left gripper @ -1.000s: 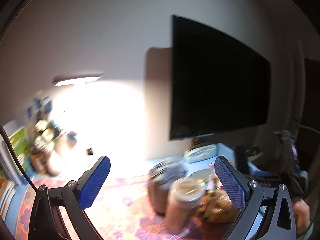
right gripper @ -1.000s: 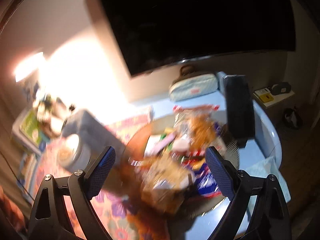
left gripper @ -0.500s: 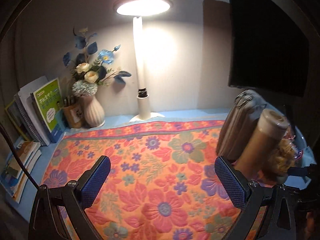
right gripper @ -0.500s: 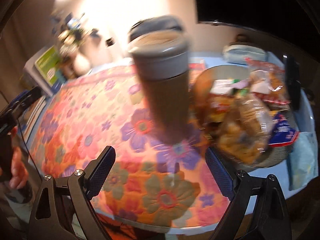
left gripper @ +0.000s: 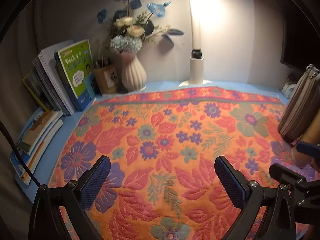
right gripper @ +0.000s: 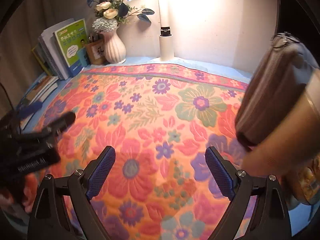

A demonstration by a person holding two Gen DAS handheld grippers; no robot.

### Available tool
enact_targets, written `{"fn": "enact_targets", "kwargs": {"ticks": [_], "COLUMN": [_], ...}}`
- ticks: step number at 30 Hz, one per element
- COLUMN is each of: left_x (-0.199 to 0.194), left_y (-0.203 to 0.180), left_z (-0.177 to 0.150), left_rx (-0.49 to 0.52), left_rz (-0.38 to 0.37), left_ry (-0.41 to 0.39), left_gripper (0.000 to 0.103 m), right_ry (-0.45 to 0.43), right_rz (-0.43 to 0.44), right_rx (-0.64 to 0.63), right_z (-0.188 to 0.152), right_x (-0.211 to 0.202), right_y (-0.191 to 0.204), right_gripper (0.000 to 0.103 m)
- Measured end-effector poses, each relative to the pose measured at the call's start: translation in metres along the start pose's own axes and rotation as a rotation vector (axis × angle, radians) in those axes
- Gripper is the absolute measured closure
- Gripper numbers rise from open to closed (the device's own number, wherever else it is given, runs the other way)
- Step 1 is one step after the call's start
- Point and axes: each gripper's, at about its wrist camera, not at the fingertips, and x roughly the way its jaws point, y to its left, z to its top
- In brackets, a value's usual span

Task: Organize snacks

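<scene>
My left gripper (left gripper: 162, 180) is open and hangs empty over the orange floral cloth (left gripper: 160, 132). My right gripper (right gripper: 160, 172) is also open and empty over the same cloth (right gripper: 144, 120). A tall jar of brown contents (right gripper: 290, 140) and a grey zip pouch (right gripper: 276, 92) stand close to my right gripper's right finger. Behind the jar, at the lower right edge, a blurred bag of snacks (right gripper: 308, 184) shows. In the left wrist view the pouch (left gripper: 300, 108) and a strip of the jar (left gripper: 314, 128) sit at the right edge. The left gripper (right gripper: 40, 132) appears blurred at the left.
Along the back wall stand a white ribbed vase of flowers (left gripper: 133, 74), a pen holder (left gripper: 106, 78), leaning books (left gripper: 66, 76) and a lit desk lamp (left gripper: 197, 70). More books (left gripper: 34, 138) lie flat at the left edge. A dark screen (left gripper: 296, 30) hangs at the right.
Both views have swung left and downward, from the dark screen and the snack pile to the floral cloth. The snack pile has slid out to the right. Both grippers stayed open.
</scene>
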Motion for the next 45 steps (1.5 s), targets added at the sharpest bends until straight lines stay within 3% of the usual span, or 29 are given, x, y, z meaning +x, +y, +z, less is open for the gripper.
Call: {"fn": "enact_targets", "kwargs": {"ticks": [10, 16, 25, 36, 45], "left_x": [0.053, 0.073, 0.072, 0.077, 0.078], "left_y": [0.003, 0.010, 0.006, 0.027, 0.030], "left_z": [-0.013, -0.020, -0.021, -0.023, -0.025], "left_rx": [-0.015, -0.065, -0.059, -0.169, -0.181], "left_rz": [0.043, -0.010, 0.011, -0.036, -0.032], "left_ry": [0.013, 0.043, 0.021, 0.052, 0.055], "left_gripper": [0.001, 0.001, 0.000, 0.000, 0.000], "right_ry": [-0.027, -0.010, -0.022, -0.025, -0.005], "right_rz": [-0.111, -0.125, -0.128, -0.117, -0.122], "right_rx": [0.008, 0.062, 0.085, 0.082, 0.067], "right_z": [0.003, -0.003, -0.010, -0.011, -0.009], "right_x": [0.063, 0.080, 0.077, 0.075, 0.079], "right_y": [0.012, 0.006, 0.006, 0.005, 0.008], "right_gripper": [0.011, 0.011, 0.011, 0.011, 0.011]}}
